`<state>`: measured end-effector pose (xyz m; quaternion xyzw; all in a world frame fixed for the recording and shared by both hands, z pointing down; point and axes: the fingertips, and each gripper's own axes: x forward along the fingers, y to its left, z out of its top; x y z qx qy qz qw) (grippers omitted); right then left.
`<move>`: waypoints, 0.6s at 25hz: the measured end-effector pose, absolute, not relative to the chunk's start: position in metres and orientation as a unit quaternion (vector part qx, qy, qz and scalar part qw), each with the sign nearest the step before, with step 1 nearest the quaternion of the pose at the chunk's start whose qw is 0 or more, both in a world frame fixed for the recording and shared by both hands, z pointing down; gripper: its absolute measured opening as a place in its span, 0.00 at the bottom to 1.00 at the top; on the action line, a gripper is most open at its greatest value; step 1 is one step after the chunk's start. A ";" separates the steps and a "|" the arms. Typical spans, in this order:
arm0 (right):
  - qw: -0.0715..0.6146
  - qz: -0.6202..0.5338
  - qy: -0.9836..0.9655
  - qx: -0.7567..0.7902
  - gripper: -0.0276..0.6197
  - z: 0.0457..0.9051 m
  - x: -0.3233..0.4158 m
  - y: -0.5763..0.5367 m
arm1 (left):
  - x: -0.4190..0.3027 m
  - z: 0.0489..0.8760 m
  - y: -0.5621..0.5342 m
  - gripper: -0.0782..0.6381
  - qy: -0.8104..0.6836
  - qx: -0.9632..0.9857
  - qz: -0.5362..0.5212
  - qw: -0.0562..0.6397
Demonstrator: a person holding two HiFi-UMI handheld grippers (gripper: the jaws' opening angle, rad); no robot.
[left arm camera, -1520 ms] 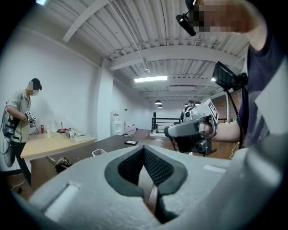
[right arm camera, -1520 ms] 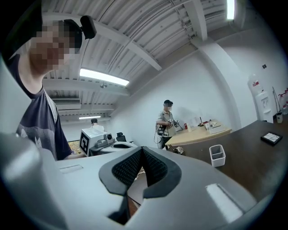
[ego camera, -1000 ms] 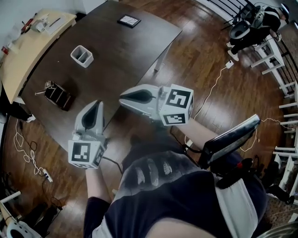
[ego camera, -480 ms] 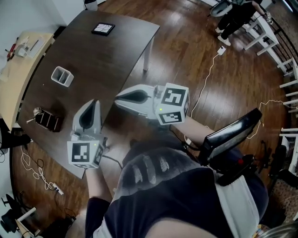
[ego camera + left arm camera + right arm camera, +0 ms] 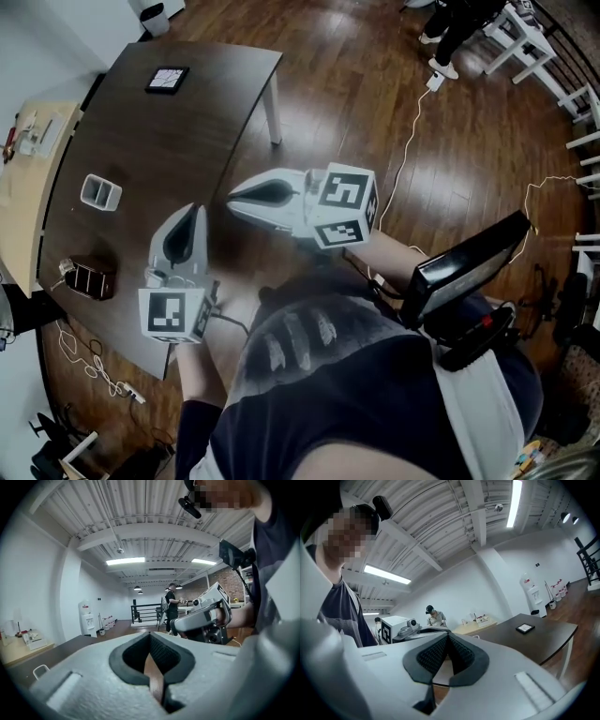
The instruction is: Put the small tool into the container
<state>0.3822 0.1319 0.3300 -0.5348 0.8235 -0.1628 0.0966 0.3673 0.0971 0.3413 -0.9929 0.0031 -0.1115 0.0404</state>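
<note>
Table (image 5: 178,131) of dark wood fills the upper left, its near edge close by both grippers. Left gripper (image 5: 195,210) and right gripper (image 5: 231,195) sit near the person's chest, jaws together on nothing, likely a carrying pose with no reach begun. White two-compartment container (image 5: 100,192) stands mid-table. The small tool (image 5: 66,269) seems to lie against a dark case (image 5: 89,280), apart from the container.

This looks like an open loft-style office or lab, not a home: a ribbed white ceiling (image 5: 140,508) with strip lights (image 5: 125,561), a brick wall (image 5: 225,579) at the far right and a water dispenser (image 5: 87,618) by the far wall. Cables (image 5: 409,141) trail over the wooden floor (image 5: 375,56) beside a dark worktop (image 5: 178,141) and a pale worktop (image 5: 23,197). Another person (image 5: 433,616) works at the far side.
</note>
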 end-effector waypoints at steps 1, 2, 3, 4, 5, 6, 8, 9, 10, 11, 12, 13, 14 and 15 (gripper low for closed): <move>0.098 -0.165 0.822 -0.536 0.05 0.333 0.394 0.136 | 0.379 0.342 0.101 0.11 0.003 -0.993 -0.113 0.037; 0.099 -0.167 0.821 -0.538 0.05 0.336 0.406 0.140 | 0.391 0.344 0.104 0.10 0.002 -0.993 -0.114 0.034; 0.099 -0.168 0.819 -0.540 0.05 0.339 0.418 0.145 | 0.404 0.347 0.107 0.11 -0.001 -0.993 -0.114 0.031; 0.100 -0.169 0.817 -0.542 0.05 0.342 0.429 0.150 | 0.416 0.350 0.111 0.11 -0.005 -0.993 -0.115 0.028; 0.100 -0.170 0.815 -0.545 0.05 0.344 0.440 0.155 | 0.427 0.353 0.116 0.11 -0.009 -0.993 -0.118 0.027; 0.102 -0.171 0.813 -0.547 0.05 0.345 0.451 0.160 | 0.437 0.355 0.122 0.11 -0.013 -0.992 -0.120 0.028; 0.105 -0.171 0.810 -0.551 0.05 0.344 0.470 0.173 | 0.456 0.354 0.136 0.11 -0.023 -0.992 -0.120 0.037; 0.107 -0.171 0.809 -0.552 0.05 0.343 0.478 0.179 | 0.465 0.353 0.143 0.11 -0.025 -0.991 -0.123 0.047; 0.109 -0.171 0.808 -0.553 0.05 0.342 0.485 0.184 | 0.472 0.353 0.149 0.11 -0.027 -0.990 -0.127 0.063; 0.112 -0.172 0.807 -0.554 0.05 0.341 0.491 0.188 | 0.478 0.353 0.156 0.11 -0.029 -0.988 -0.132 0.081; 0.116 -0.173 0.806 -0.555 0.05 0.341 0.496 0.192 | 0.484 0.352 0.162 0.11 -0.033 -0.986 -0.136 0.095; 0.120 -0.175 0.804 -0.556 0.05 0.342 0.502 0.196 | 0.491 0.352 0.168 0.11 -0.039 -0.985 -0.136 0.102; 0.124 -0.179 0.802 -0.557 0.05 0.344 0.508 0.198 | 0.497 0.352 0.173 0.11 -0.045 -0.984 -0.135 0.103; 0.128 -0.182 0.800 -0.558 0.05 0.347 0.514 0.200 | 0.503 0.354 0.176 0.11 -0.051 -0.984 -0.137 0.103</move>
